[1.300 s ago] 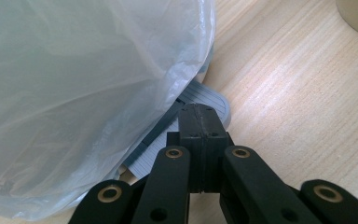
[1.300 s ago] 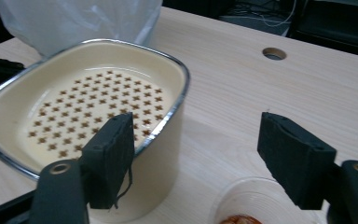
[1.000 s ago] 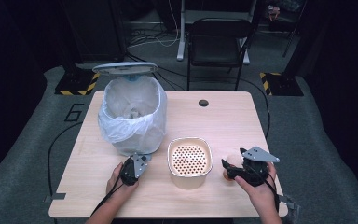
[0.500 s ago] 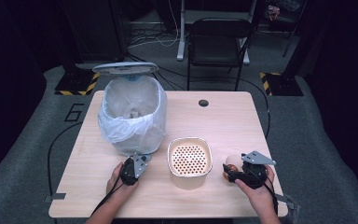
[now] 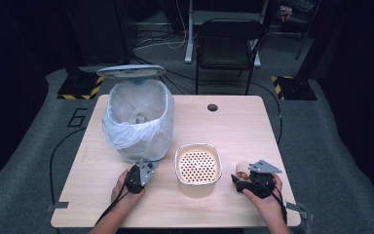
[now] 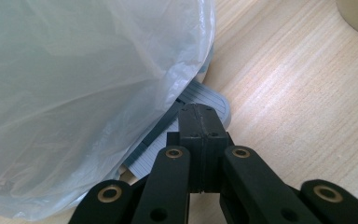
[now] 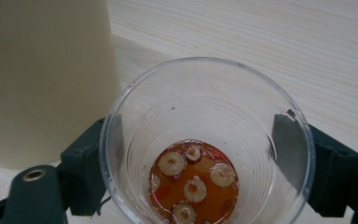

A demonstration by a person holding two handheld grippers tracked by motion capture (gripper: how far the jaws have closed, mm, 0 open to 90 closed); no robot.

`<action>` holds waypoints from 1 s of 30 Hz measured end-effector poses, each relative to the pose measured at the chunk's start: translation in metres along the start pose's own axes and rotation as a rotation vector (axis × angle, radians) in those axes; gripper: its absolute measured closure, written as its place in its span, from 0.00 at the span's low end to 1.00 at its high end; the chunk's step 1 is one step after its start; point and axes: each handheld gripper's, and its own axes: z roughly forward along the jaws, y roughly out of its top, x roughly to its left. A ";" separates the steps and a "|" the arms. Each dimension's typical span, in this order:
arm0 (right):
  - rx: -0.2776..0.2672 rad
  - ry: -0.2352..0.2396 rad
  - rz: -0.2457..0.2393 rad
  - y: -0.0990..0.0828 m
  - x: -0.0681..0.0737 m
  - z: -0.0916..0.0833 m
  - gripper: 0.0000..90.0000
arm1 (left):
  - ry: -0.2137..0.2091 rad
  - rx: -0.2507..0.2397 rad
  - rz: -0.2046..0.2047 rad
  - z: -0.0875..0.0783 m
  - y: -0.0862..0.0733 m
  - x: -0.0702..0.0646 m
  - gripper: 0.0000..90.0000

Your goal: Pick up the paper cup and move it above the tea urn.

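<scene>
My right gripper (image 5: pixel 239 176) is at the front right of the table, shut on a clear plastic cup (image 5: pixel 242 168). In the right gripper view its jaws (image 7: pixel 196 158) press both sides of the cup (image 7: pixel 205 116), having just closed a little further on it. A shallow layer of reddish liquid with round fruit slices (image 7: pixel 193 189) lies in the cup's bottom. A cream container with a perforated insert (image 5: pixel 198 168) stands just left of the cup. My left gripper (image 5: pixel 145 170) rests shut and empty at the foot of the bin (image 5: pixel 139 122), its fingertips (image 6: pixel 199 114) over the grey ridged pedal (image 6: pixel 214 98).
The bin's clear liner bag (image 6: pixel 84 93) bulges close to the left jaws. Its lid (image 5: pixel 131 71) stands raised at the back. The cream container's wall (image 7: pixel 42 79) is right beside the cup. A dark grommet hole (image 5: pixel 212 107) marks the table's far side. A chair (image 5: pixel 229 44) stands beyond.
My right hand has sunk toward the table with the cup, ending low beside the cream container. The left hand has stayed put.
</scene>
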 end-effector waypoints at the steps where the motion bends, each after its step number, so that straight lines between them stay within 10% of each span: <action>1: 0.004 -0.001 0.002 0.000 0.000 0.000 0.20 | -0.008 0.005 0.001 0.000 0.000 0.000 1.00; 30: -0.016 -0.025 -0.050 0.006 -0.003 -0.004 0.31 | -0.011 0.006 -0.002 0.000 0.000 0.001 1.00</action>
